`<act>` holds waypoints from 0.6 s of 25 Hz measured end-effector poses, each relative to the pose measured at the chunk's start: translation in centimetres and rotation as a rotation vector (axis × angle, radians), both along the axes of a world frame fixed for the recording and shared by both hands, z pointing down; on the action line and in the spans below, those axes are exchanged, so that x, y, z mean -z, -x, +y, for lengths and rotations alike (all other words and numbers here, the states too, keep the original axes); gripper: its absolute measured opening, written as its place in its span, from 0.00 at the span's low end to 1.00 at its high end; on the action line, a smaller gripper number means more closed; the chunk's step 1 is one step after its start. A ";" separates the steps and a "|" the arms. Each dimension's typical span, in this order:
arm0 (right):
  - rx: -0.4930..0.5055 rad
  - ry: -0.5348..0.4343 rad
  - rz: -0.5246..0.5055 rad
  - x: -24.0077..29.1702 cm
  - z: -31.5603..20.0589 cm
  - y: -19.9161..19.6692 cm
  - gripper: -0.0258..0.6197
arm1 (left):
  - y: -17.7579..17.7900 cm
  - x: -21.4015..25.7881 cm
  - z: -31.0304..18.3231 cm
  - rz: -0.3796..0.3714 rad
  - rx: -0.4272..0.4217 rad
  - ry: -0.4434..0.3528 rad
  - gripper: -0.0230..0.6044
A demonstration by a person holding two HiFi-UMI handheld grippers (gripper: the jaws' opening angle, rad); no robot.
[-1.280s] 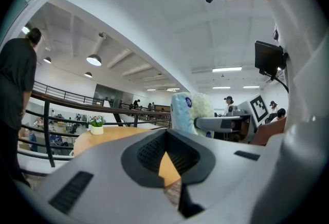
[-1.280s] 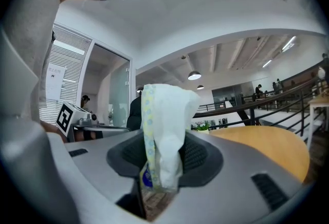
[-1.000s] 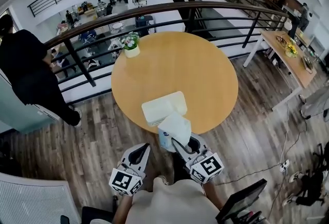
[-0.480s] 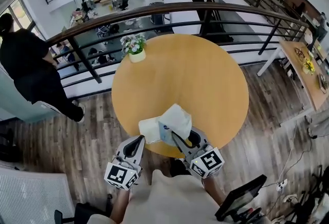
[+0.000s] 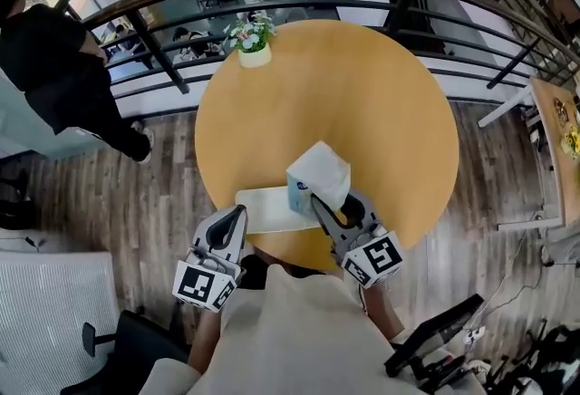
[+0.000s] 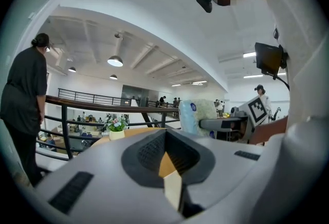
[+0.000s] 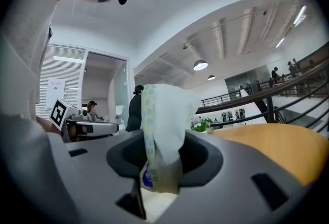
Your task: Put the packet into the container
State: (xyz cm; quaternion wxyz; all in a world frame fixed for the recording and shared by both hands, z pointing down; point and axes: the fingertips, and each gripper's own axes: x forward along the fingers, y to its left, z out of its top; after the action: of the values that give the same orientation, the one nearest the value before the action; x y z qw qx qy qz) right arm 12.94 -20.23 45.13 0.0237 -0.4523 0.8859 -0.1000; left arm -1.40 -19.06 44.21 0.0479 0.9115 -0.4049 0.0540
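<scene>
Jaws on the right gripper point(image 5: 335, 203) are clamping the packet point(image 5: 319, 174) over the container point(image 5: 263, 210); those on the left gripper point(image 5: 239, 212) are sitting closed.

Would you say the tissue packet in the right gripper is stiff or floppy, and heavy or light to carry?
Probably soft: the packet looks pinched narrower where the right gripper clamps it, so it should squash rather than crack. Likely light for its size, since one grip at its end holds it up.
</scene>
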 end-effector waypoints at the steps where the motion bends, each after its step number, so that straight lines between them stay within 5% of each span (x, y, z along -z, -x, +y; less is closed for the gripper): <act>1: 0.000 0.008 -0.001 -0.1 -0.4 0.1 0.28 | 0.2 -0.1 -0.3 0.002 0.007 0.009 0.04; 15: -0.003 0.121 0.190 -3.7 -1.1 3.0 0.28 | 2.4 -1.0 -3.4 0.052 -0.046 0.063 0.04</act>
State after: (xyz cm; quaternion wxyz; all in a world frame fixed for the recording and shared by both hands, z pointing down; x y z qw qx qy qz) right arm 9.89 -21.33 48.86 -0.0878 -0.4618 0.8758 -0.1100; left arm -3.78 -22.49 45.18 0.0856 0.9197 -0.3806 0.0441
